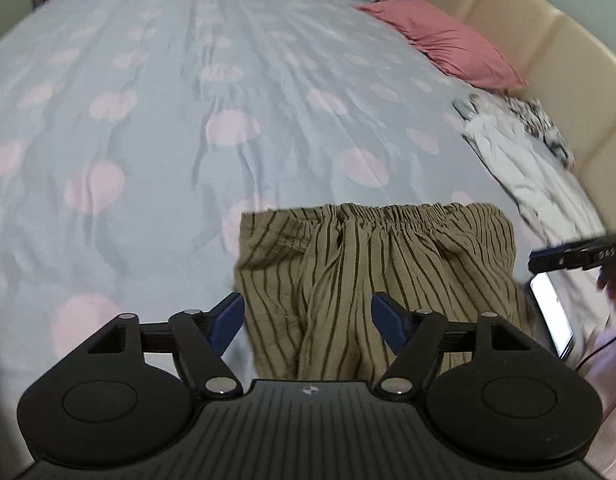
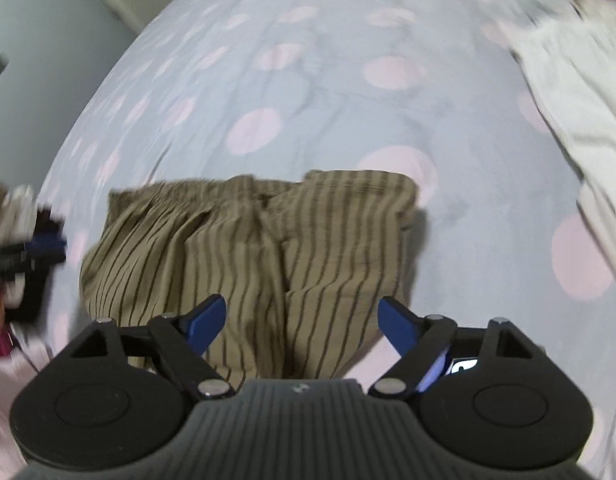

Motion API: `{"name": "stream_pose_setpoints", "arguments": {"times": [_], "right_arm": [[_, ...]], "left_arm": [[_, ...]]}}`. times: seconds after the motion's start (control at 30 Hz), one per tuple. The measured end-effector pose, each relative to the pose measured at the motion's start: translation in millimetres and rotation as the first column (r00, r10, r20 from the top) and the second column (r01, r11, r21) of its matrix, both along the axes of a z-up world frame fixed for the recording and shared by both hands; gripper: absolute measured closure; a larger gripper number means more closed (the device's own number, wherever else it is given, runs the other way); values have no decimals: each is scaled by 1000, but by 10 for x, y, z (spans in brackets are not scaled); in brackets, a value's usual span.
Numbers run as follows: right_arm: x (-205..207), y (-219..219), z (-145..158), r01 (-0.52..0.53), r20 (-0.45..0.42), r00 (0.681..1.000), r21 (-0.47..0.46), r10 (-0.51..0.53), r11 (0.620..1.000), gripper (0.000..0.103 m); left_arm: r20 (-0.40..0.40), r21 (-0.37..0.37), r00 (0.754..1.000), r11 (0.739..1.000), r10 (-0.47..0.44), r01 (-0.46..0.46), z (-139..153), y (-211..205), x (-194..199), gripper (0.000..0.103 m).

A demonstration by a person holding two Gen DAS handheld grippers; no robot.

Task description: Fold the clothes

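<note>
Pale blue bedding with pink dots (image 1: 156, 128) fills both views. Olive striped shorts (image 1: 372, 280) lie flat at lower centre, waistband farthest from me. My left claw (image 1: 308, 322) and right claw (image 2: 302, 322) both gape wide above them, holding nothing. White clothes (image 1: 520, 160) sit at right, below a pink pillow (image 1: 452, 42).

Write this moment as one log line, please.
left gripper open | right gripper open | striped shorts on bed, unheld

The garment is a pair of tan trousers (image 1: 372, 264) with thin dark stripes and an elasticated waistband. It lies folded and wrinkled on the bed.
</note>
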State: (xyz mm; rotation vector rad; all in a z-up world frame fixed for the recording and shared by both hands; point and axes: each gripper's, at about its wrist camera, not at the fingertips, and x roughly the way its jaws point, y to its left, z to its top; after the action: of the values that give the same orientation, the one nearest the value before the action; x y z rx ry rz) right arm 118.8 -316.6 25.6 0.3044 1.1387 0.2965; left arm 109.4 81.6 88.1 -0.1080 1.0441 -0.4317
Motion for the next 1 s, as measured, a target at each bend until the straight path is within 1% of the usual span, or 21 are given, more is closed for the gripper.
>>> {"name": "stream_pose_setpoints", "arguments": {"times": [0.03, 0.1, 0.2, 0.27, 0.3, 0.33, 0.43, 0.53, 0.67, 0.7, 0.73, 0.77, 0.8, 0.83, 0.9, 0.97, 1.0], "right_arm": [[27, -51, -29, 37, -11, 999, 15, -37, 999, 18], [70, -166, -69, 121, -25, 992, 42, -120, 992, 18], [144, -295, -99, 198, -15, 980, 52, -197, 979, 20], [188, -337, -105, 220, -1, 976, 40, -220, 975, 22], [206, -355, -119, 229, -3, 973, 41, -229, 973, 27], [222, -372, -136, 239, -9, 971, 44, -239, 970, 29], [267, -430, -226, 252, -38, 968, 75, -250, 965, 29], [280, -459, -346, 265, -81, 963, 103, -258, 959, 29], [267, -432, -511, 263, -118, 961, 106, -250, 959, 31], [261, -409, -529, 252, -110, 964, 89, -242, 964, 37], [262, -388, -525, 243, -99, 967, 71, -235, 968, 47], [263, -375, -511, 234, -89, 969, 60, -229, 970, 55], [261, -374, -492, 228, -77, 972, 67, -223, 971, 72], [261, -376, -473, 222, -73, 974, 86, -216, 971, 78], [264, -345, -437, 209, -68, 977, 101, -203, 973, 76], [255, -322, -402, 201, -63, 979, 101, -195, 974, 68], [252, -331, -398, 208, -68, 977, 115, -201, 971, 56]], "left_arm": [[-18, -4, 1000, 1000, 17, -17, -46, 8, 31, 34], [-60, 13, 997, 999, 49, -49, -157, 7, 119, 34], [-66, 61, 995, 996, 69, -65, -251, 0, 203, 34], [-66, 73, 995, 995, 76, -71, -276, -8, 230, 34], [-66, 69, 995, 995, 77, -72, -276, -16, 250, 34], [-66, 66, 995, 995, 76, -72, -276, -25, 267, 34], [-64, 71, 995, 995, 70, -66, -309, -35, 291, 34], [-96, 74, 991, 994, 88, -81, -383, -26, 341, 34], [-141, 60, 983, 992, 116, -108, -515, 31, 391, 34], [-149, 59, 982, 992, 119, -111, -547, 43, 401, 34], [-154, 56, 981, 992, 119, -112, -574, 48, 406, 34], [-157, 52, 981, 993, 117, -111, -589, 47, 411, 35], [-157, 46, 981, 993, 116, -110, -596, 48, 414, 40], [-157, 34, 981, 994, 112, -108, -588, 49, 417, 48], [-160, 8, 982, 994, 105, -106, -570, 56, 428, 51], [-161, -7, 980, 993, 115, -118, -541, 73, 423, 51], [-164, -14, 979, 992, 121, -125, -526, 90, 419, 51]]}}
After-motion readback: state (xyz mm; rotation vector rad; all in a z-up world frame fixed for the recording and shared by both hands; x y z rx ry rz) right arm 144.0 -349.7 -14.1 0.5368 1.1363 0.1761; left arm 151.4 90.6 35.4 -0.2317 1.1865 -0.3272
